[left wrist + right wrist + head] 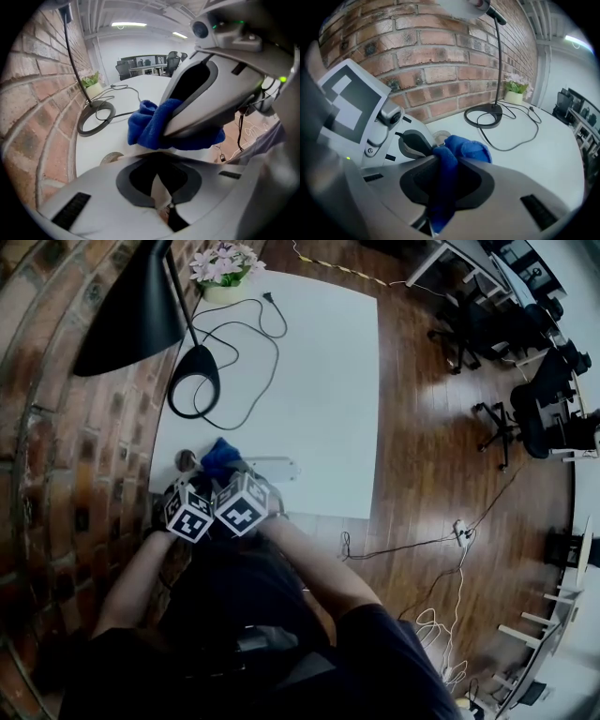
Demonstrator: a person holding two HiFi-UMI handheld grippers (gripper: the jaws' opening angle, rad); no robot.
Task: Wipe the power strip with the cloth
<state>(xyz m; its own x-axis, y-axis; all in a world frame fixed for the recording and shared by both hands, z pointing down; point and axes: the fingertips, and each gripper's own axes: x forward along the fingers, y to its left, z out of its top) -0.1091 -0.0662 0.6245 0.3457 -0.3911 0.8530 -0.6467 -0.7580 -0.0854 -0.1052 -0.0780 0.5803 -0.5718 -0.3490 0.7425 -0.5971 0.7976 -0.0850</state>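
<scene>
The white power strip (278,469) lies near the front edge of the white table (319,381). A blue cloth (220,457) rests bunched at the strip's left end. My right gripper (231,474) is shut on this cloth (465,147), which is pinched between its jaws (440,171) and bulges out ahead of them. My left gripper (199,484) sits close on the left of the right one, its jaws shut (160,161). Only a pale surface shows in its narrow gap. From the left gripper view, the right gripper (171,127) crosses just ahead with the cloth (147,123).
A black desk lamp stands on a ring base (194,382) at the table's left, with its black cable (251,334) looping across the top. A flower pot (223,270) sits at the far corner. A small round grey object (186,459) lies beside the cloth. A brick wall (75,446) runs along the left.
</scene>
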